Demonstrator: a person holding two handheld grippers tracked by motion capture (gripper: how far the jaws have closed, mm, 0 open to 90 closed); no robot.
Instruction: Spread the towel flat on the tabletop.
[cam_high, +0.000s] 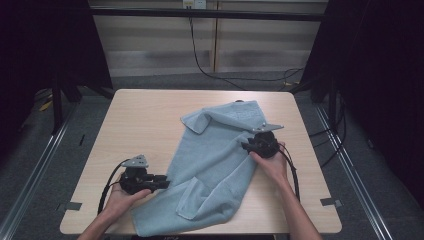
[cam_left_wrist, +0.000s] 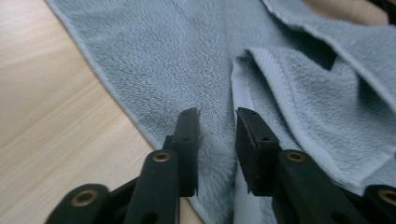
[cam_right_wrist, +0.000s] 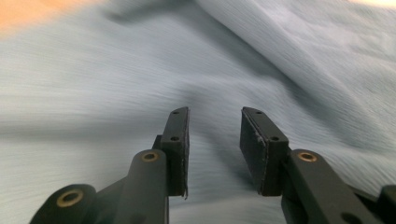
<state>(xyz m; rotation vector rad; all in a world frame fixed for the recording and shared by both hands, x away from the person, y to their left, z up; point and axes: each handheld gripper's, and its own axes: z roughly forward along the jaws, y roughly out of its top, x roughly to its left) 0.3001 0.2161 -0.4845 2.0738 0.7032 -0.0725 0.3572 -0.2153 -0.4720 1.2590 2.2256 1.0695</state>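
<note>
A light blue towel (cam_high: 215, 150) lies crumpled and slanted across the wooden table (cam_high: 140, 120), with one far corner folded over and a flap turned up near the front. My left gripper (cam_high: 165, 184) rests at the towel's left edge, pointing right. In the left gripper view the towel (cam_left_wrist: 187, 60) lies under my left gripper (cam_left_wrist: 217, 114), which is open with a folded hem just past the tips. My right gripper (cam_high: 245, 146) sits at the towel's right side, pointing left. In the right gripper view it (cam_right_wrist: 215, 112) is open above the blurred towel (cam_right_wrist: 93, 84), with nothing between its pads.
Bare tabletop lies left of the towel and along the far edge. Dark frame posts (cam_high: 57, 100) stand at both sides of the table. A black cable (cam_high: 200, 60) runs across the floor behind it. The towel's near end reaches the table's front edge (cam_high: 150, 230).
</note>
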